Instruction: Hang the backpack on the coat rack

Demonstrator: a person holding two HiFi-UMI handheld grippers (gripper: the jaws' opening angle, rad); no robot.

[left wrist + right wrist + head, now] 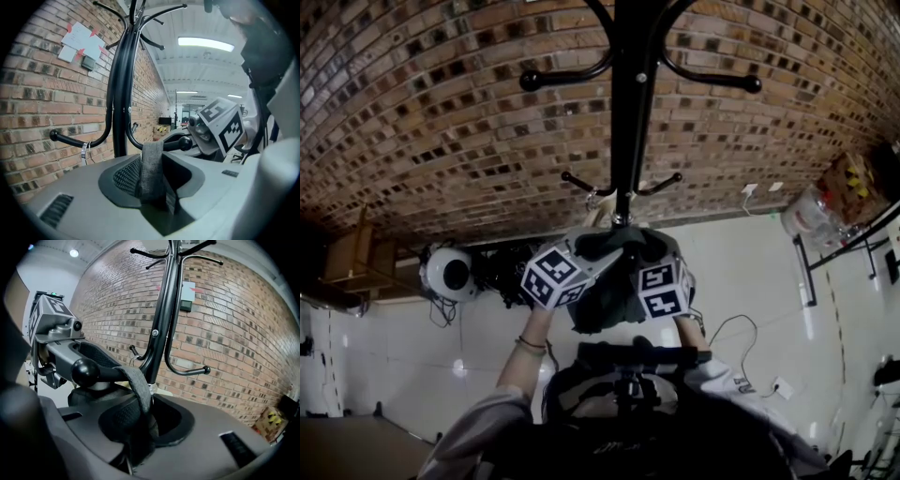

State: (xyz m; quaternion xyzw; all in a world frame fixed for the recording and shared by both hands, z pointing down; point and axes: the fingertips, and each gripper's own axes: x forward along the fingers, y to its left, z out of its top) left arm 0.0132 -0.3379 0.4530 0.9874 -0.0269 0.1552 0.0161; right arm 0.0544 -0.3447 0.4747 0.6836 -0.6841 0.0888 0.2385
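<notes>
Dark grey backpack (598, 305) held at coat rack (628, 112) pole, its grey fabric strap (139, 383) draped over ball-tipped hook (86, 372). Left hand-held gripper (152, 185) & right hand-held gripper (136, 430) both clamped on strap. Wall notes (82, 42) too small to read.

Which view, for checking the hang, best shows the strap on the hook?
Right gripper view: the strap lies over the hook behind its ball tip. Left gripper view shows it face-on; head view hides it.

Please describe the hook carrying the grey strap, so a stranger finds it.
Find the black coat rack before the brick wall. Of its curved ball-tipped arms, the hook is the only one with a grey strap looped over it.
</notes>
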